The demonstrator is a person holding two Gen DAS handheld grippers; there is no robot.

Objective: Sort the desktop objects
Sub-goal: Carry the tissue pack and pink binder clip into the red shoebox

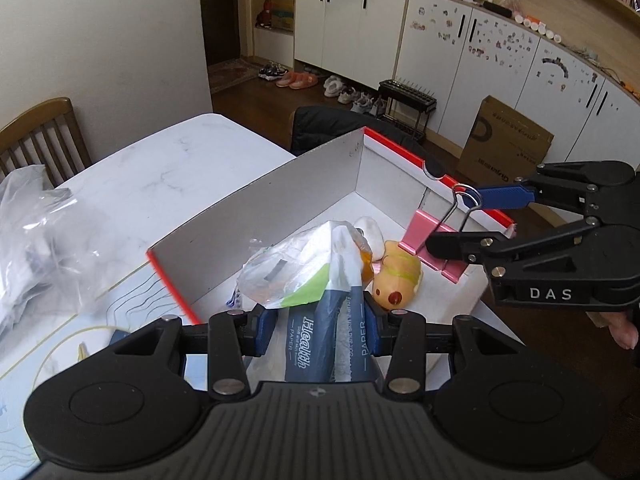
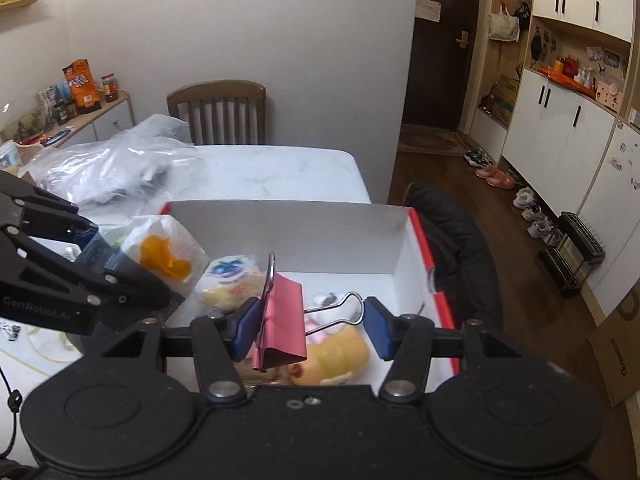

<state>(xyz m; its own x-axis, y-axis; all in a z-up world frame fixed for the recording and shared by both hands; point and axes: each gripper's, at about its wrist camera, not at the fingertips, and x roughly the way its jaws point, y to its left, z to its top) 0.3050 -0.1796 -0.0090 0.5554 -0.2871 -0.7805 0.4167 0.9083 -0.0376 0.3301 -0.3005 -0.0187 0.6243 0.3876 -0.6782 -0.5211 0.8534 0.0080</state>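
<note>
Over a white marble-patterned table [image 2: 280, 168] sits an open cardboard box [image 1: 280, 200] with white inner walls and red-edged rims, and both hand-held grippers hang above it, each carrying something. Left gripper [image 1: 318, 330]: its blue-padded jaws are closed on a soft tissue pack [image 1: 320, 344], dark blue plastic printed with white lettering, with a crinkly clear bag [image 1: 296, 268] bunched at its far end. The pack's long axis runs straight forward along the fingers, pointing down into the near part of the box. Right gripper [image 2: 308, 330]: its jaws are pressed on a large pink binder clip [image 2: 282, 320], one pad against the clip's folded metal body and the other against a bent wire handle, so the clip lies across the gap, its second handle standing upward. Directly beneath the clip, on the box floor, lies a smooth yellow plastic doll-like toy [image 2: 340, 356], and beside it a small rounded packet with a blue print [image 2: 232, 276]. The relation that matters next is vertical: both carried items are already above the box opening, the clip toward the box's red-rimmed right side and the tissue pack toward its left, so letting go would likely drop each inside. A heap of glossy clear plastic bags [image 2: 108, 168] rests on the table beyond the box, near a wooden slat-backed chair [image 2: 218, 112].
</note>
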